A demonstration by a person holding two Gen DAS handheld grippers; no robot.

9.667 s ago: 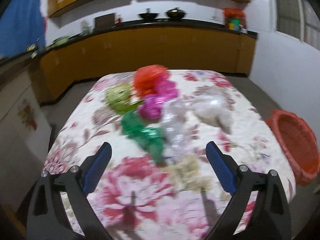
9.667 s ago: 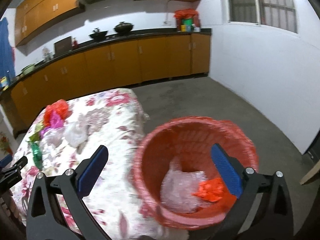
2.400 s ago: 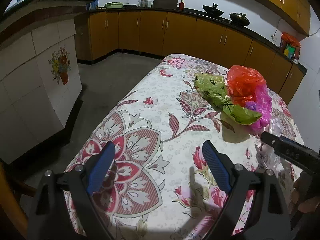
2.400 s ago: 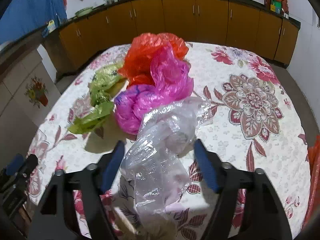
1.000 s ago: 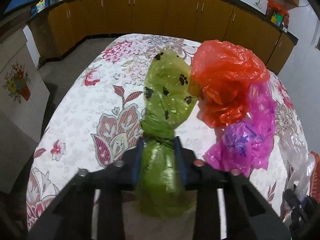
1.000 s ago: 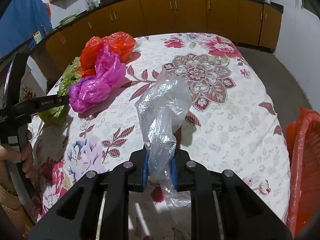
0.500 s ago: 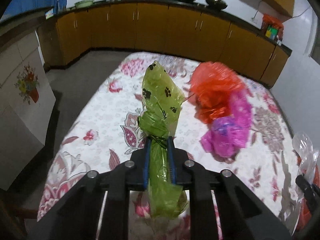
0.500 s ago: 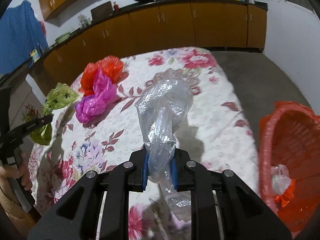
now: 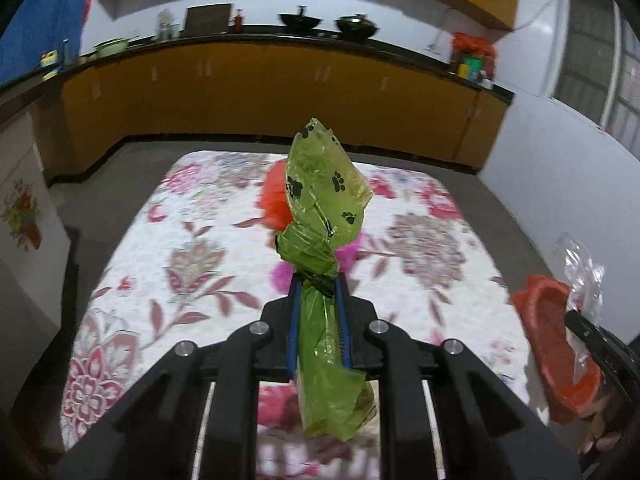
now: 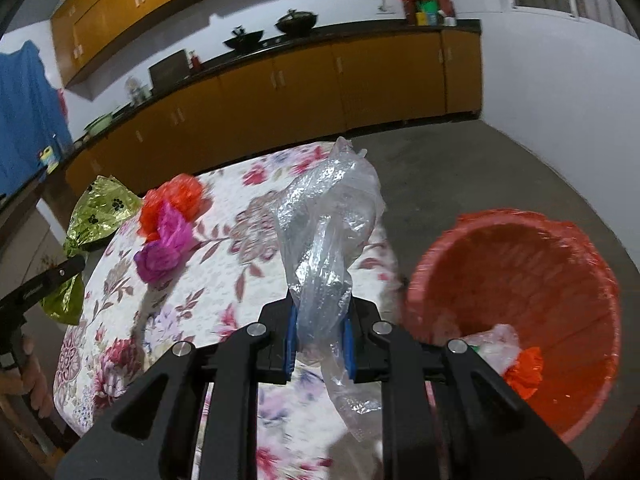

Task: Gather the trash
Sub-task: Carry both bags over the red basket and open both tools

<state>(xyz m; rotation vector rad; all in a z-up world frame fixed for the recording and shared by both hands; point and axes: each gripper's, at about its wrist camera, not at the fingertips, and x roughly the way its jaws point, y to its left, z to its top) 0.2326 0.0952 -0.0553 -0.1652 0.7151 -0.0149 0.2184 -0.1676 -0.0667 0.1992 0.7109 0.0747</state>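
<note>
My left gripper (image 9: pixel 318 284) is shut on a green bag with black paw prints (image 9: pixel 326 208), held up above the floral table (image 9: pixel 200 248). That green bag (image 10: pixel 96 208) also shows at the left of the right wrist view. My right gripper (image 10: pixel 319 312) is shut on a crumpled clear plastic bag (image 10: pixel 328 224), lifted near the table's right edge. An orange bag (image 10: pixel 176 196) and a pink bag (image 10: pixel 164 248) lie on the table, mostly hidden behind the green bag in the left wrist view. The red basket (image 10: pixel 516 248) stands on the floor to the right, with trash (image 10: pixel 516 356) inside.
Orange cabinets (image 9: pixel 260 92) under a black counter run along the back wall. Grey floor (image 10: pixel 460 168) lies between table and cabinets. A white wall (image 10: pixel 560 92) rises behind the basket. A person's hand (image 10: pixel 32 364) holds the left tool at the left edge.
Both grippers have risen and pulled back with their bags. The view has swung right, bringing the red basket further into the right wrist view and into the left one.
</note>
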